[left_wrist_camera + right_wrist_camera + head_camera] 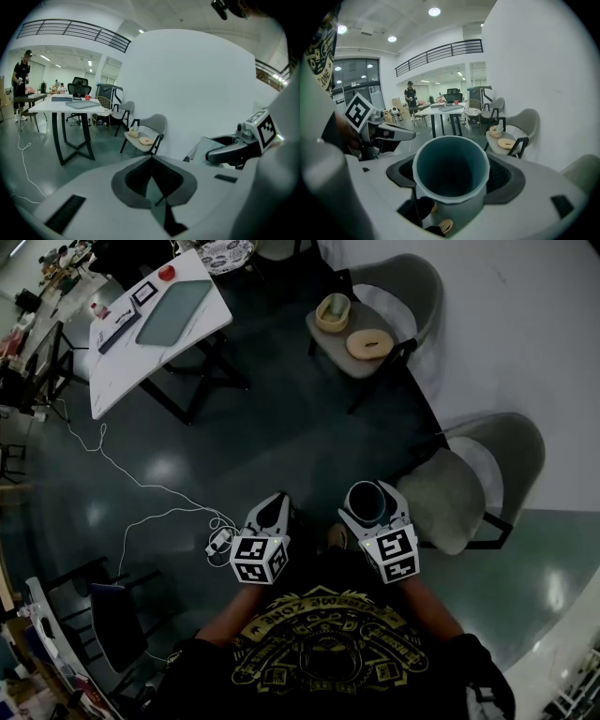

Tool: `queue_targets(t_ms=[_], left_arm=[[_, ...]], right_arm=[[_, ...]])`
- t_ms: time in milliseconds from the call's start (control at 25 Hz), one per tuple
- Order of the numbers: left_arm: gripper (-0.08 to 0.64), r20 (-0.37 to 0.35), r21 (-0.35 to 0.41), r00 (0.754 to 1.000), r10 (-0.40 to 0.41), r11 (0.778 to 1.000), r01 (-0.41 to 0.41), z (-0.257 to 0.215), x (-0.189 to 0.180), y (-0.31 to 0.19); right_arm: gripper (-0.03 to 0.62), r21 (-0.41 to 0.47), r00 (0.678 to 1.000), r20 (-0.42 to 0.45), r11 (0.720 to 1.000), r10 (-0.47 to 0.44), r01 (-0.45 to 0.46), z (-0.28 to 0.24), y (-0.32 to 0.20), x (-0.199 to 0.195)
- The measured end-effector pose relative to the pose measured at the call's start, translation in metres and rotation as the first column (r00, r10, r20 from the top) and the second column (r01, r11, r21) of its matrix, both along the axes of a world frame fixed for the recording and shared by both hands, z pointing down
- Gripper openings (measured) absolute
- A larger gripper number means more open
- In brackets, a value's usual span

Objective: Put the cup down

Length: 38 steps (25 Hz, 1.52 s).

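The person wears a black T-shirt (328, 652) printed with a yellow emblem and lettering. The left gripper (269, 512) and right gripper (372, 502) are pale grey with dark pads (140, 180), each bearing a black-and-white marker cube (260, 559).

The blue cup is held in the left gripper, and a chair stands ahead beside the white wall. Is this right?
Not the left: the right gripper view shows the blue cup clamped in the right gripper. The left gripper is shut on nothing. The chair does stand beside the white wall.
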<state>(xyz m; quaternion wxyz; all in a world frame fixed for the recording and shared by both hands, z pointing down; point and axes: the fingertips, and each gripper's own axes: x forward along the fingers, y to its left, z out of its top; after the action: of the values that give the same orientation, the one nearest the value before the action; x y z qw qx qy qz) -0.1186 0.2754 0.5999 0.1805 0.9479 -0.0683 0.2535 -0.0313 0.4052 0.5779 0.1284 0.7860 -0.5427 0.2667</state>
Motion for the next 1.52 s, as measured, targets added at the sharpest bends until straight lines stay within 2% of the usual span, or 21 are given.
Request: queue_targets(t_ms=[640, 1040, 1520], left_arm=[[0.01, -0.032, -0.009, 0.999, -0.001, 1.0, 0.0, -0.014, 0.033, -0.08], [0.009, -0.063, -0.028, 0.998, -0.027, 0.999, 0.025, -0.018, 0.035, -0.148], [0.009, -0.13, -0.038, 0.991, -0.016, 0.999, 0.011, -0.027, 0.033, -0.216]], right_arm=[[0.39, -0.018, 1.0, -0.015, 1.0, 0.011, -0.011, -0.017, -0.078, 0.031], [0.39, -0.02, 0.999, -0.039, 1.0, 0.004, -0.005, -0.029, -0.145, 0.038], [0.39, -0.006, 0.995, -0.092, 0.999, 0.034, -0.035, -0.045, -0.206, 0.034]])
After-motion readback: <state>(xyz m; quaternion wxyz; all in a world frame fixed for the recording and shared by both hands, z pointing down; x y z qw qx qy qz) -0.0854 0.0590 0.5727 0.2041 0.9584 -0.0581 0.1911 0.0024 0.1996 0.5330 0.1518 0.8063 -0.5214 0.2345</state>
